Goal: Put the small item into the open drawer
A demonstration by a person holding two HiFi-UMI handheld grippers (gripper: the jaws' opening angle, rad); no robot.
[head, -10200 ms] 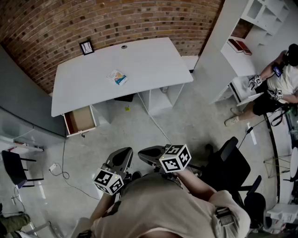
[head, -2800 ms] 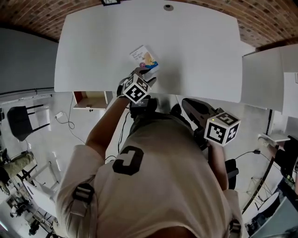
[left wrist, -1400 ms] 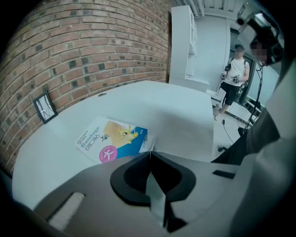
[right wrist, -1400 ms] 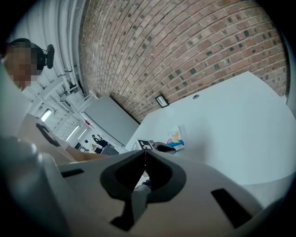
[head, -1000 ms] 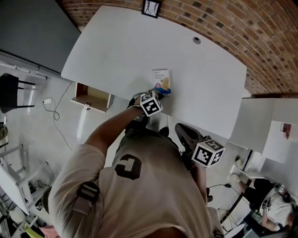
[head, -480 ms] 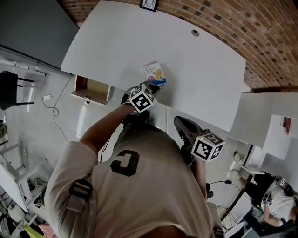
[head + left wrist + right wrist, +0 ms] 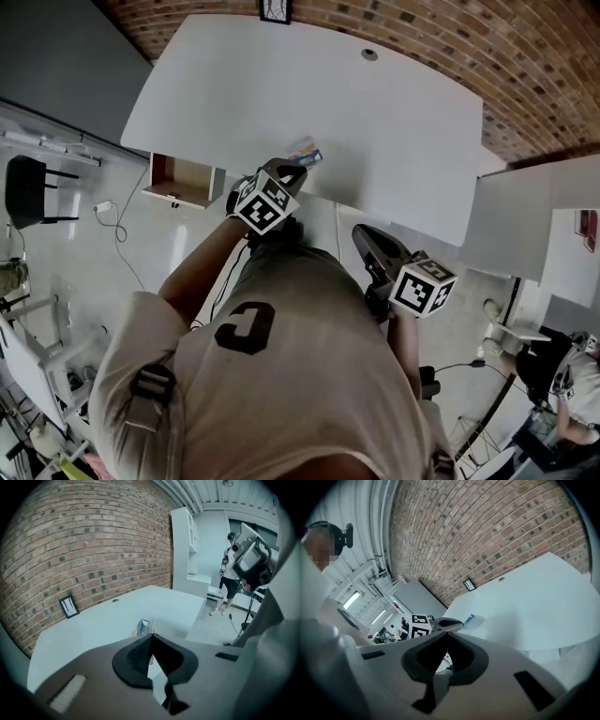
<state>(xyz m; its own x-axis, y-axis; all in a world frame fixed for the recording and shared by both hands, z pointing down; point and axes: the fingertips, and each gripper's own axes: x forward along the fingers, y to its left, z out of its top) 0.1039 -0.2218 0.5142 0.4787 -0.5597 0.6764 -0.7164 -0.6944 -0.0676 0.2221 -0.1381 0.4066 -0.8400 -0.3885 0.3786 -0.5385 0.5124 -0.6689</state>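
The left gripper (image 7: 151,635) is shut tight on one edge of the packet (image 7: 142,626). In its own view the pads are seen pressed together, and the thin pack stands up just past the tips. In the right gripper view the packet juts from the left gripper's tip, tilted and clear of the table (image 7: 375,122).

Half a second ago the packet was lying flat on the table with its printed face up, at the gripper's tips. Now it is raised off the top and turned, so only a narrow strip of it is seen from the head view, over the table's near edge. The left gripper is also drawn back a little toward the person.

The right gripper (image 7: 446,635) is closed too, with nothing between its jaws. It is held low beside the body, off the table's near edge, much as it was before.

The drawer (image 7: 186,174) is open under the table's left end. Its brown inside is bare, and it is well apart from the packet. A small frame (image 7: 275,9) is stood at the table's far edge, against the brick wall (image 7: 450,37).
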